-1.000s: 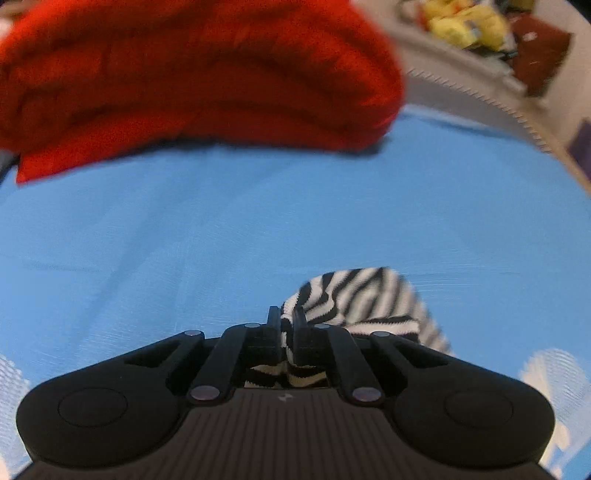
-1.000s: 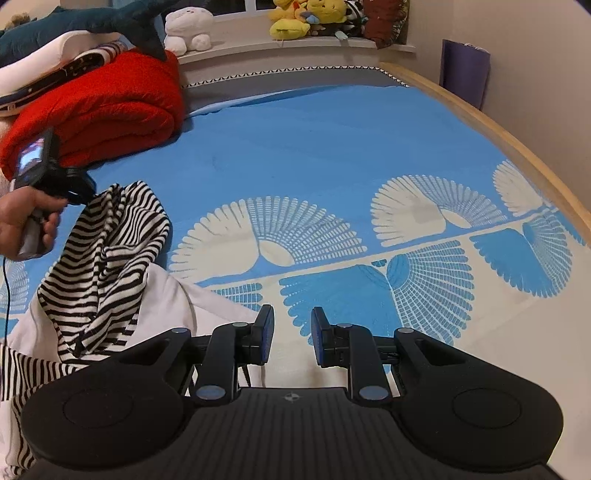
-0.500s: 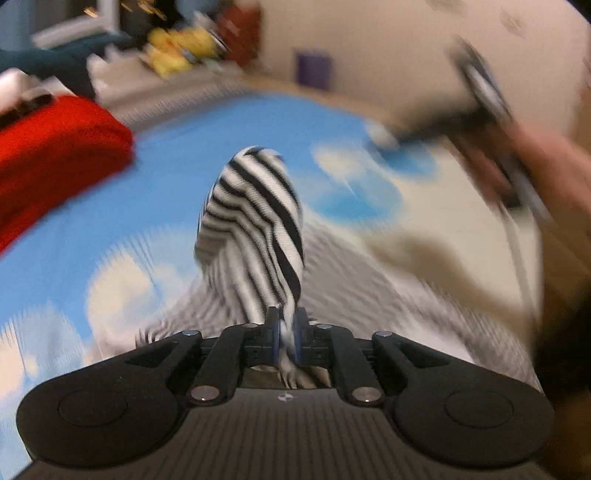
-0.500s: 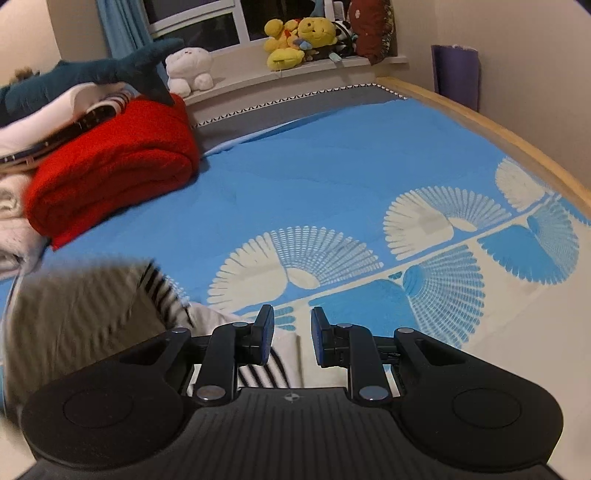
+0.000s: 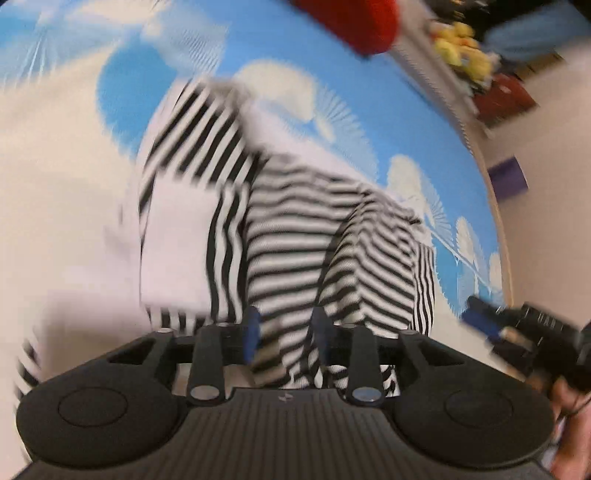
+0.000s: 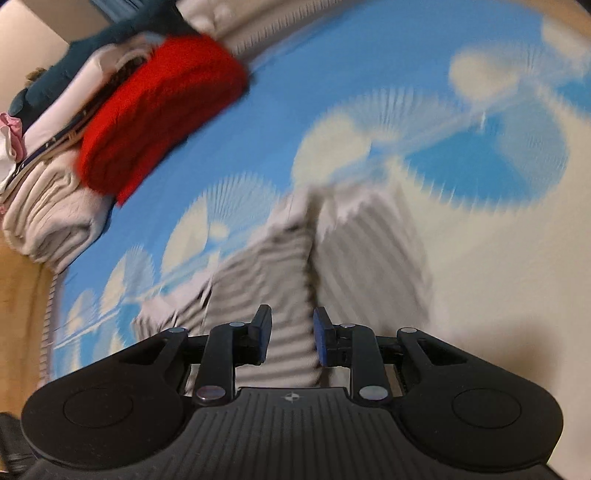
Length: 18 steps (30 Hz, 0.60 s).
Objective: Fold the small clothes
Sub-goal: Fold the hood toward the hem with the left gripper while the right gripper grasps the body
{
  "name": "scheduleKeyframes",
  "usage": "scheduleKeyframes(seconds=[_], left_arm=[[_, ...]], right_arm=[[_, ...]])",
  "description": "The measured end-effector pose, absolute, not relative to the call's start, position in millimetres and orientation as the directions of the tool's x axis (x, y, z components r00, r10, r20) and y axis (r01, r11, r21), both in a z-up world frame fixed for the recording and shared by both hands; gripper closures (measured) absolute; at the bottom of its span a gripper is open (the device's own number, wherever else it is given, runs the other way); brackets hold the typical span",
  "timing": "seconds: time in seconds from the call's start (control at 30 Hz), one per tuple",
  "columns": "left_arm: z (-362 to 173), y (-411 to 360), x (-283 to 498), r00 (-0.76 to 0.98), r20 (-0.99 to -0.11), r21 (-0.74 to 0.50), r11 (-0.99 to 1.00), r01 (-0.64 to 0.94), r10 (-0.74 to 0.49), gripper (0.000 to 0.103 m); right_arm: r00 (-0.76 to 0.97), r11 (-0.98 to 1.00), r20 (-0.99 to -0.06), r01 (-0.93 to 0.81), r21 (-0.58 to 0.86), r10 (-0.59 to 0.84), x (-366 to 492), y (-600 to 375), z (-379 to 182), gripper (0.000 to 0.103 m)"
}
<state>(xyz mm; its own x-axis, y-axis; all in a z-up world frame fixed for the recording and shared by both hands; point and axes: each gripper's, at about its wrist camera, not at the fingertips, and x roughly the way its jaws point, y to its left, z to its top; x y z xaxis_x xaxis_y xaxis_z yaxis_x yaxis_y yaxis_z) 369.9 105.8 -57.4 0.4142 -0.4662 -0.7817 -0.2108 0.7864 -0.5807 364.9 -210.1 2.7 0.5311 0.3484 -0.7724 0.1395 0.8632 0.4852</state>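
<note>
Left wrist view shows the biggest change: a second ago the left hand-held gripper (image 5: 284, 334) was pinched tight on a fold of the striped garment (image 5: 295, 236) out over bare blue sheet near the red blanket (image 5: 354, 22), and now it has swept that fold across and its jaws are opening, the blue pads standing apart with striped cloth lying loose between them rather than pressed. The garment now lies heaped on the bed sheet (image 5: 66, 166), its white panel (image 5: 177, 251) toward the left and a striped hump rising ahead of the fingers. At the right edge of this view the right hand-held gripper (image 5: 491, 325) comes in, blurred, with a hand (image 5: 565, 410) behind it. From the right wrist view, that gripper (image 6: 291, 339), which a second ago hung over plain sheet beside the cloth, now points down at the striped garment (image 6: 291, 258); its jaws are opening slightly, with cloth seen between the pads, not clamped as far as the blur lets me judge. Judging from this, one fold has just been laid over and released, and the right side looks set for the next grasp; the heap still looks rumpled and may need flattening.
</note>
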Motion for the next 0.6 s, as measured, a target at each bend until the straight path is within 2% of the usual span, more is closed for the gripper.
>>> scheduleKeyframes(seconds=[0.07,0.13,0.2,0.33,0.4,0.43,0.47,0.5,0.6], left_arm=[[-67.4,106.3,369.8,0.397,-0.797,-0.572,0.779,-0.256,-0.455,0.056],[-76.4,109.4,368.9,0.406,-0.784,-0.589,0.769,-0.249,-0.469,0.053],[-83.6,110.4,367.3,0.386,-0.809,-0.561,0.780,-0.277,-0.444,0.053],[-84.9,104.1,365.3,0.392,-0.809,-0.550,0.800,-0.240,-0.438,0.053],[-87.9,102.0,368.1,0.395,-0.806,-0.553,0.798,-0.239,-0.441,0.061],[-90.9,100.6,371.2,0.388,-0.806,-0.556,0.796,-0.239,-0.447,0.079],[-93.4,98.5,374.7,0.381,-0.809,-0.554,0.798,-0.239,-0.448,0.097],[-93.4,97.4,378.0,0.386,-0.812,-0.547,0.802,-0.240,-0.438,0.100],[-73.3,98.7,382.7,0.452,-0.774,-0.574,0.793,-0.203,-0.445,0.101]], right_arm=[[0.489,0.847,-0.790,0.170,0.503,0.370,360.6,-200.0,-14.4,0.072],[0.472,0.851,-0.802,0.180,0.494,0.366,357.2,-190.3,-30.1,0.070],[0.441,0.856,-0.828,0.212,0.471,0.346,358.3,-184.2,-43.1,0.068],[0.434,0.834,-0.825,0.244,0.495,0.363,362.2,-178.2,-60.3,0.068],[0.443,0.825,-0.821,0.259,0.502,0.360,366.2,-177.4,-65.0,0.068],[0.451,0.825,-0.818,0.259,0.502,0.357,368.2,-176.9,-66.8,0.068],[0.457,0.828,-0.821,0.267,0.493,0.342,369.5,-177.1,-68.9,0.073],[0.459,0.826,-0.825,0.284,0.487,0.329,370.2,-178.7,-70.1,0.084],[0.501,0.790,-0.791,0.294,0.538,0.352,368.2,-188.0,-62.7,0.100]])
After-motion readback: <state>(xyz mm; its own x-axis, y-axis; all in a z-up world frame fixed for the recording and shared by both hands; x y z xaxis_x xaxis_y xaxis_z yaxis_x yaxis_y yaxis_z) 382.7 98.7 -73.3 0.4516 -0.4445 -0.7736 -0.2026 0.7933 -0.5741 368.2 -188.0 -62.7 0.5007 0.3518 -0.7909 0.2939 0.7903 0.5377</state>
